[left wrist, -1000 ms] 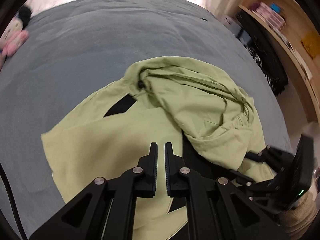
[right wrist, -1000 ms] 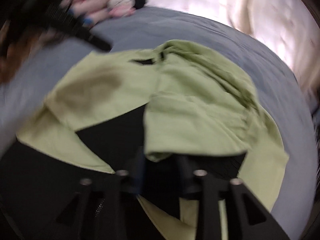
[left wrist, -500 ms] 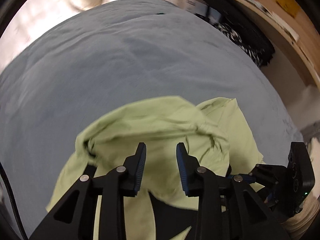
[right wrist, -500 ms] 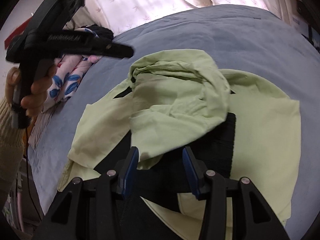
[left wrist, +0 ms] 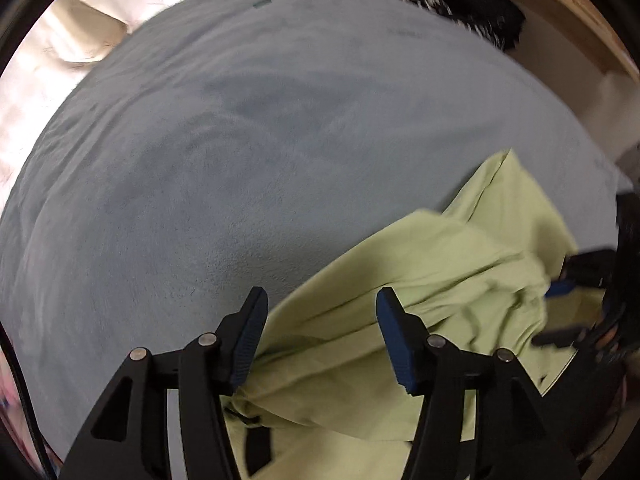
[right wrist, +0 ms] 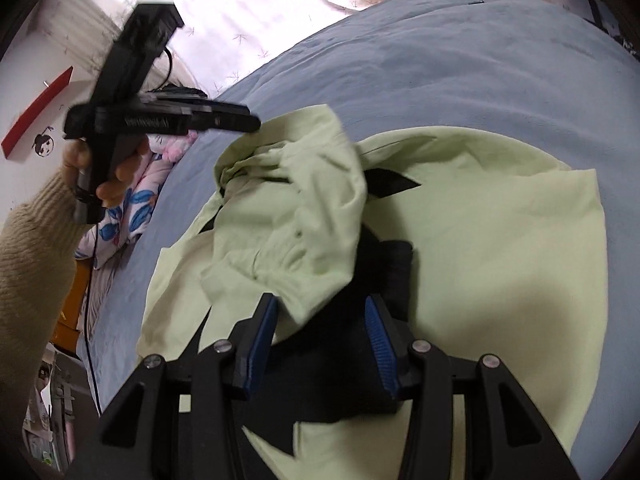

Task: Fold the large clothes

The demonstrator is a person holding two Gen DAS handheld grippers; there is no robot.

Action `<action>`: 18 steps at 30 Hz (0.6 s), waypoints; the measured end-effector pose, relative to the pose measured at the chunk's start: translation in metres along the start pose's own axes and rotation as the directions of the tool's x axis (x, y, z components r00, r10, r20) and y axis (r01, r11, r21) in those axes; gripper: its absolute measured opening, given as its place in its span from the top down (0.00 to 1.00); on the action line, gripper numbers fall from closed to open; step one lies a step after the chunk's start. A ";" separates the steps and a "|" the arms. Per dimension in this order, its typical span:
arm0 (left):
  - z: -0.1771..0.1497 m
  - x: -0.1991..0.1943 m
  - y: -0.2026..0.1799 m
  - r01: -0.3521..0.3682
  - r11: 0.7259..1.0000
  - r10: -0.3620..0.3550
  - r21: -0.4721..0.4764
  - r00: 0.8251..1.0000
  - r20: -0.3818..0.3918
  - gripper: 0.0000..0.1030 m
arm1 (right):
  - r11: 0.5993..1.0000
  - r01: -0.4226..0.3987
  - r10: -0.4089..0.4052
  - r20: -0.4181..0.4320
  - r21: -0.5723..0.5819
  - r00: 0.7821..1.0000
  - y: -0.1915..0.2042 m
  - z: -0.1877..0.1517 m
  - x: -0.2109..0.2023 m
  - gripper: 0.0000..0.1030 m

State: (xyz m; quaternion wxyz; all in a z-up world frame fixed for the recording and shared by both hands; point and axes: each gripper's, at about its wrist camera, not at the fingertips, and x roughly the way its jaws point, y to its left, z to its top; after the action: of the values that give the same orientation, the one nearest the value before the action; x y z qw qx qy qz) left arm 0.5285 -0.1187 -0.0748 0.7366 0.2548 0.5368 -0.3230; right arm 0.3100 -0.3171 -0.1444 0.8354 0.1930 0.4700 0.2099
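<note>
The pale green garment [right wrist: 480,216] is thin, matt woven cloth, creased and rumpled, with matt black cloth panels [right wrist: 384,264]. It lies on a grey-blue bedspread [left wrist: 240,128] of soft, short-napped, fleecy fabric. The left gripper [left wrist: 320,324] and right gripper [right wrist: 320,328] are matt black plastic with small bright metal pins; their 2 pads each are ribbed blue rubber-like material. The person's sleeve [right wrist: 32,256] is fuzzy beige knit. The shelf [left wrist: 576,12] looks like smooth light wood.
</note>
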 end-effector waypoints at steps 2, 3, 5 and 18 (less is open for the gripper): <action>0.000 0.011 0.004 0.034 0.999 -0.033 0.039 0.999 -0.030 0.47 | 1.000 -0.011 0.011 -0.004 0.004 1.000 -0.006 0.003 0.006 0.55; 0.001 0.016 0.004 0.057 0.997 -0.055 0.060 0.998 -0.043 0.47 | 1.000 -0.020 0.020 -0.004 0.008 1.000 -0.009 0.004 0.008 0.55; 0.002 0.024 0.003 0.098 0.991 -0.093 0.091 0.994 -0.059 0.47 | 0.999 -0.036 0.036 -0.005 0.015 0.999 -0.014 0.004 0.013 0.55; -0.045 -0.029 -0.002 0.038 0.997 -0.046 0.065 0.990 0.130 0.98 | 0.989 0.124 -0.117 0.084 -0.086 0.990 0.017 0.024 0.008 0.86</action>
State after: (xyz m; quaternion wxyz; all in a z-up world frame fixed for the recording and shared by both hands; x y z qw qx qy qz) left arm 0.4926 -0.0819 -0.0607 0.7551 0.2445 0.4821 -0.3710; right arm 0.3313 -0.3018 -0.1298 0.8723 0.1339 0.4374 0.1726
